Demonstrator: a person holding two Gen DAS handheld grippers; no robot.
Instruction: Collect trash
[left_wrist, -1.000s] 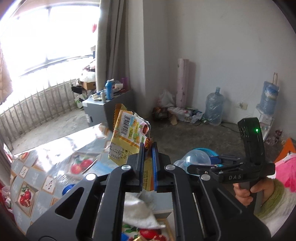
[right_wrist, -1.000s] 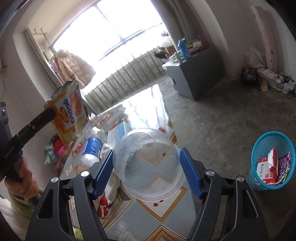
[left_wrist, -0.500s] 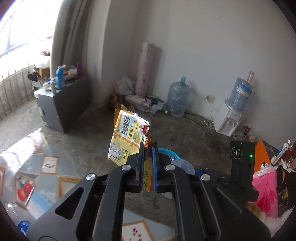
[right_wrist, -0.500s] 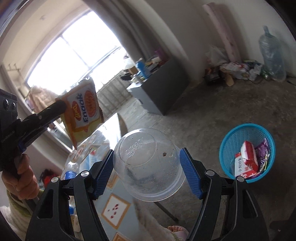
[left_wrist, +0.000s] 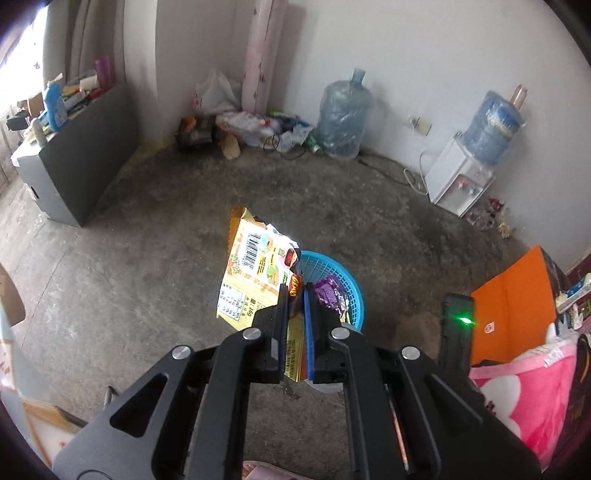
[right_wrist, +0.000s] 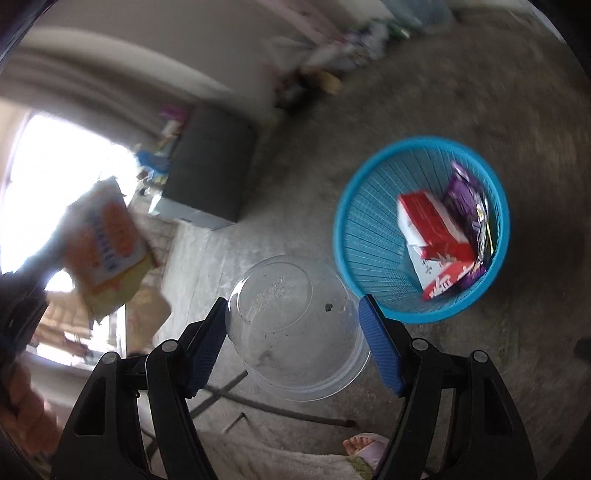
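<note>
A yellow snack wrapper (left_wrist: 255, 273) is pinched flat in the nearly closed left gripper (left_wrist: 295, 295) and a clear plastic cup (right_wrist: 295, 325) is clamped between the widely spread jaws of the right gripper (right_wrist: 295, 328), both being held near the blue basket (right_wrist: 369, 221) on the floor, presumably for dropping in.

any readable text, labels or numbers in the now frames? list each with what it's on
"169": snack wrapper in the left gripper, below the barcode; its other print is too small.
Embossed text: base of the clear plastic cup in the right gripper, unreadable.
White characters: red box in the blue basket, blurred.
</note>
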